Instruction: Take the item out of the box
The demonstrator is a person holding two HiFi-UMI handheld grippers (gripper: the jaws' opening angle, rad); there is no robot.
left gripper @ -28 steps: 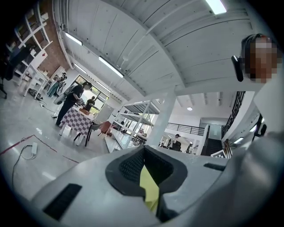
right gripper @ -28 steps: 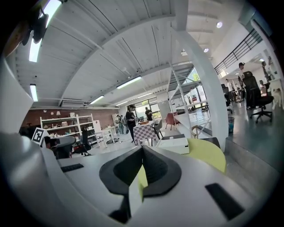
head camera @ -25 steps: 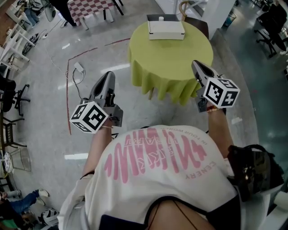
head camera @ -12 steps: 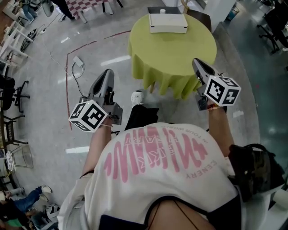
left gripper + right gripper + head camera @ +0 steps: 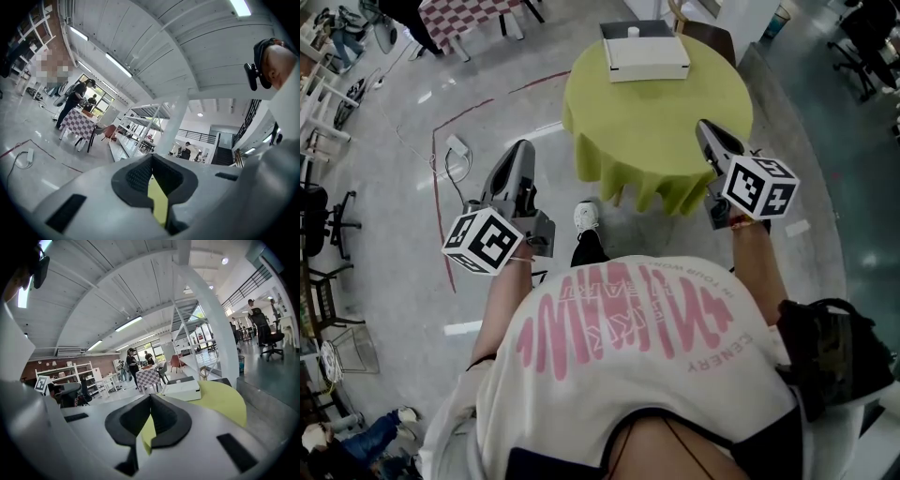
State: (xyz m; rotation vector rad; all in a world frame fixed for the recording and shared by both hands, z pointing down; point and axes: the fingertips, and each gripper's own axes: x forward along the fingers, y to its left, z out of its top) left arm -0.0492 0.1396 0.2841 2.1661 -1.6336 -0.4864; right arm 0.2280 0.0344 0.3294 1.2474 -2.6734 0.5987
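Left tool [image 5: 523, 150] and right tool [image 5: 706, 128] are both sitting pinched shut, empty. Going in like that, I reckon they're risking shoving the flat white box [image 5: 645, 54] off the round yellow-green surface [image 5: 656, 122].

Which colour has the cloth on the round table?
The tablecloth is yellow-green; the head view shows it best.

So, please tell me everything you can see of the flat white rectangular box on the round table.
The flat white rectangular box looks like cardboard and seems closed. It lies flat near the far edge of the round table, resting on its yellow-green cloth. A dark flat piece shows along its far side, with a small white object on that.
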